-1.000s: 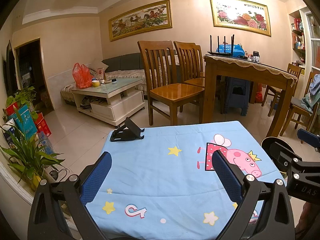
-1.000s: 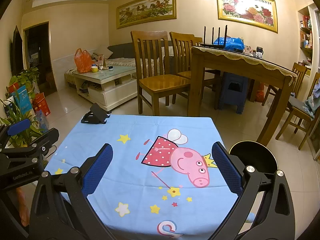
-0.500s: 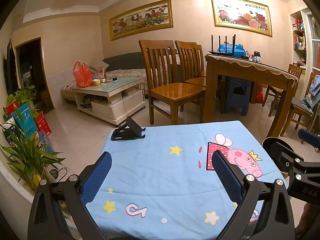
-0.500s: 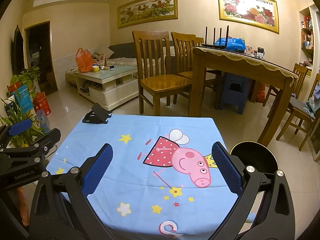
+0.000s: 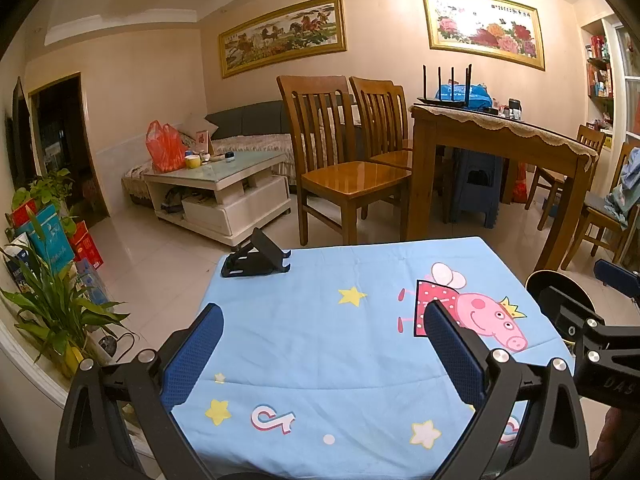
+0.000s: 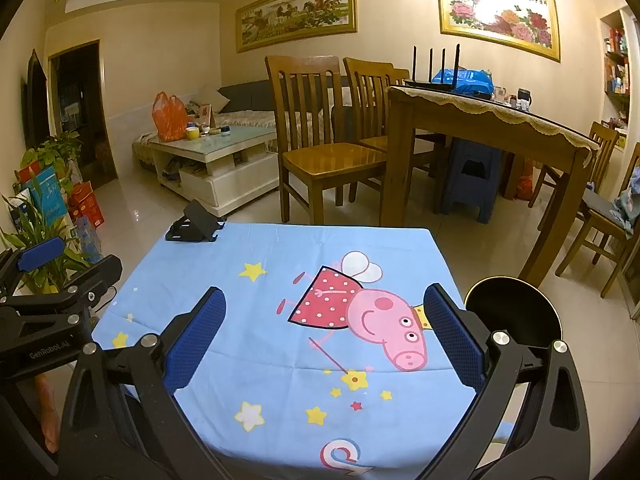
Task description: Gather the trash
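Note:
A small table with a blue cartoon-pig cloth [image 5: 320, 340] [image 6: 280, 280] lies in front of both grippers. No trash shows on it. A round black bin [image 6: 514, 314] stands on the floor at the table's right edge; its rim shows in the left wrist view [image 5: 548, 280]. My left gripper [image 5: 320, 356] is open and empty above the cloth's near left part. My right gripper [image 6: 324, 340] is open and empty above the near right part. Each gripper shows at the side of the other's view, the right [image 5: 600, 344] and the left [image 6: 48, 304].
A black phone stand [image 5: 256, 260] [image 6: 196, 226] sits on the table's far left corner. Wooden chairs [image 5: 344, 160] and a dining table [image 5: 500, 144] stand beyond. A coffee table [image 5: 216, 188] is at the back left, potted plants [image 5: 52, 304] at the left.
Both views have shifted very slightly; the grippers stay open and empty over the cloth.

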`<state>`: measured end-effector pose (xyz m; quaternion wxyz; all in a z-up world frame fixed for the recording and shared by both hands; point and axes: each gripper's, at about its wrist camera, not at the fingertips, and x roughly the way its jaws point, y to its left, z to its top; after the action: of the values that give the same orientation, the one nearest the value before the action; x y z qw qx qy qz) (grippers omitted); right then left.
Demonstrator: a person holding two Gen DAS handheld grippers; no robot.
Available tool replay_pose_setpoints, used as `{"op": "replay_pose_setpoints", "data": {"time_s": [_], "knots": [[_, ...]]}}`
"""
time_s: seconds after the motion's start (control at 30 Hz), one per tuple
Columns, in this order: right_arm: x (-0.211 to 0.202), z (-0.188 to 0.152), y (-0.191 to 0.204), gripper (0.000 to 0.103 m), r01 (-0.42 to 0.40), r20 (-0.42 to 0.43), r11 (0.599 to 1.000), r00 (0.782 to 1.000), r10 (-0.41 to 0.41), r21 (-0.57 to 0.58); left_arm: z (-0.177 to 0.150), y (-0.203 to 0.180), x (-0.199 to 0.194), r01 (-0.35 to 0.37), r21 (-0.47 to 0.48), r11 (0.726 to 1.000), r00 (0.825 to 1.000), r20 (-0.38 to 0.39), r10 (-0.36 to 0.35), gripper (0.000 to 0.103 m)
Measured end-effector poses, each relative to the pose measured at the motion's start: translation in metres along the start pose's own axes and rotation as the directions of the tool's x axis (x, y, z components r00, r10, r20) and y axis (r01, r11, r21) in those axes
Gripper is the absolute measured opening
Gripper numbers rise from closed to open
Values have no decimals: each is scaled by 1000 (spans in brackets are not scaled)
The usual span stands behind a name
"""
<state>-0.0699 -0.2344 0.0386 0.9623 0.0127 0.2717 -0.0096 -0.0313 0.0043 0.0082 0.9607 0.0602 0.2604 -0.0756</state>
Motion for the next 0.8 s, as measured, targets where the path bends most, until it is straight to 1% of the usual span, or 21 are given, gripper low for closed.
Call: {"op": "replay_pose_setpoints", "data": {"time_s": [0.17,0.2,0.27,0.37,0.43,0.47,0.5,0.53,0.67,0.7,0.77,0.8], "knots": [[4,-1,-5,98,-1,-8,1000,1000,1,3,-4,0,5,22,-20,1000,1000,-18,-22,97],[4,-2,-4,98,0,-8,1000,1000,0,3,-5,1,7,43,-33,999,998,-33,-44,97],[3,-1,-6,98,1,-8,1000,1000,-1,3,-6,2,11,57,-47,997,997,-48,-59,97],[3,-2,-6,98,0,-11,1000,1000,0,3,-8,1,17,55,-48,997,995,-75,-59,97],[4,-1,-8,98,-1,-14,1000,1000,1,1,-9,1,24,104,-65,992,987,-114,-111,97],[4,-1,-8,98,-1,-15,1000,1000,1,0,-10,3,28,128,-89,988,981,-134,-139,97],[5,-1,-8,98,0,-16,1000,1000,0,-1,-12,5,29,128,-100,987,980,-139,-141,97],[5,-1,-8,98,0,-16,1000,1000,0,-1,-13,5,30,120,-102,988,981,-140,-134,97],[5,-2,-9,98,5,-23,1000,1000,-5,0,-13,3,27,57,-65,996,992,-112,-64,97],[6,-2,-10,98,6,-25,1000,1000,-5,1,-13,3,26,32,-58,998,994,-103,-38,97],[6,-2,-12,98,6,-26,1000,1000,-6,6,-11,5,25,8,-53,999,996,-87,-12,97],[6,-1,-12,98,7,-25,1000,1000,-7,4,-10,4,24,-22,-31,999,997,-79,19,97]]}}
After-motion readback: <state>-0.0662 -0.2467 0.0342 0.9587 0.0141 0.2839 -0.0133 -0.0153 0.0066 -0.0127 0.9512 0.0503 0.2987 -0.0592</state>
